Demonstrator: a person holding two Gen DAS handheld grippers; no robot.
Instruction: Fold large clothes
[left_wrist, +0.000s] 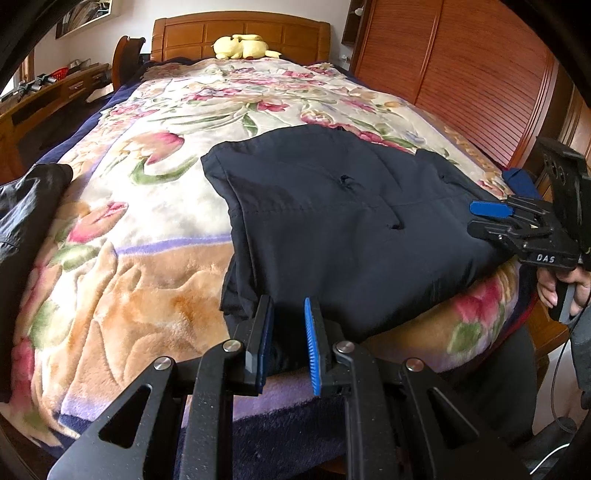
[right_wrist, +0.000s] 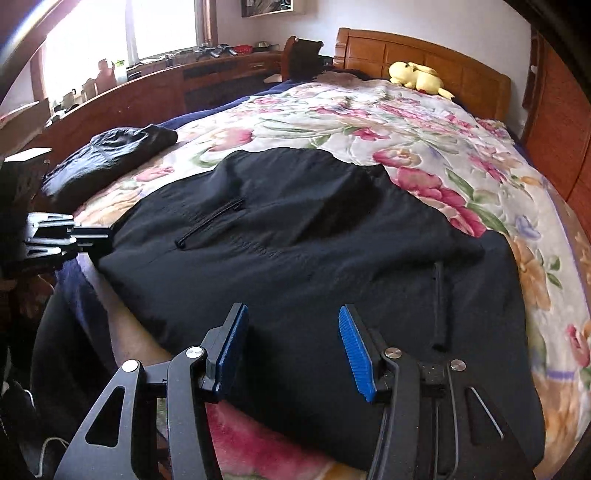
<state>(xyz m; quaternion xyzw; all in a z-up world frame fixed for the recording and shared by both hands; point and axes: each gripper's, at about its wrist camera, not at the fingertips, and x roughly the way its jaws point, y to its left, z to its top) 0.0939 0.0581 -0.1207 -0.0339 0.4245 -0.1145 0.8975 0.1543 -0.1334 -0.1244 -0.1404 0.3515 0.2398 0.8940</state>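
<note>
- The left claw (left_wrist: 289, 314) has its blue pads close together, nipping the near hem of the dark jacket (left_wrist: 332, 206) at the foot of the bed.
- The right claw (right_wrist: 293, 317) stands about half open with nothing between its pads; it hangs just above the jacket's near edge, not gripping it.
- In the left camera's view the right claw sits at the jacket's right side, with a person's hand (left_wrist: 561, 288) on its handle.
- The jacket lies spread flat on the flowered blanket (left_wrist: 155, 177), across the near end of the bed, with part of its hem hanging over the edge.
- Two pocket zips show on the jacket in the right camera's view.
- A second dark garment (right_wrist: 107, 158) lies bunched near the bed's left edge, apart from the jacket.
- A yellow soft toy (left_wrist: 242, 46) rests by the wooden headboard (left_wrist: 240, 31).
</note>
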